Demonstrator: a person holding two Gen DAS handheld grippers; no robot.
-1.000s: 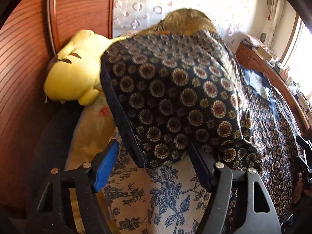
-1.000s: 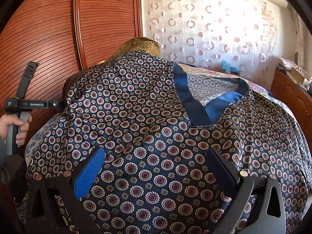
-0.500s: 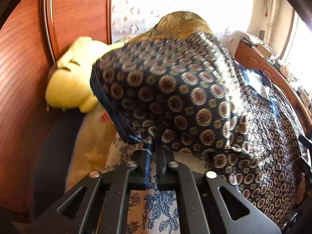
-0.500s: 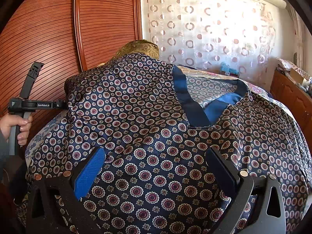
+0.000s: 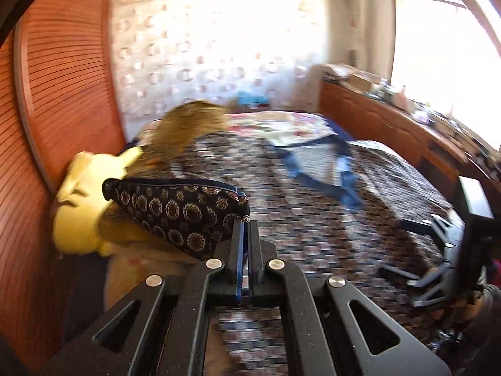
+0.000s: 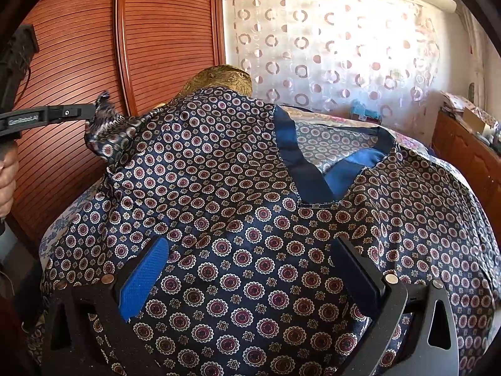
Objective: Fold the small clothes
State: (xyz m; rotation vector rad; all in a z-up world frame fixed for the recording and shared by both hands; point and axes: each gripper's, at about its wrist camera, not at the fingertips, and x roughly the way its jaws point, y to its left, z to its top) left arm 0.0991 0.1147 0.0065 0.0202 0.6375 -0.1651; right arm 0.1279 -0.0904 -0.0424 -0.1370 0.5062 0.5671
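Observation:
A dark blue patterned satin top (image 6: 238, 194) with a plain blue V-neck band (image 6: 297, 163) lies spread over the bed. My left gripper (image 5: 245, 222) is shut on its sleeve (image 5: 178, 206) and holds the sleeve lifted off the bed; it also shows in the right wrist view (image 6: 94, 111), gripping bunched sleeve cloth (image 6: 109, 131) at the left. My right gripper (image 6: 250, 250) is open, its jaws wide apart just above the lower part of the top, holding nothing. It shows at the right edge of the left wrist view (image 5: 438, 250).
A yellow plush toy (image 5: 81, 206) and a gold cushion (image 6: 222, 76) sit at the head of the bed by the wooden wardrobe doors (image 6: 156, 37). A wooden dresser (image 5: 391, 125) runs along the right side. A patterned curtain (image 6: 328, 47) hangs behind.
My left gripper closed on the sleeve edge and lifted it up, its view swinging upward over the bed. My right gripper stayed open in place.

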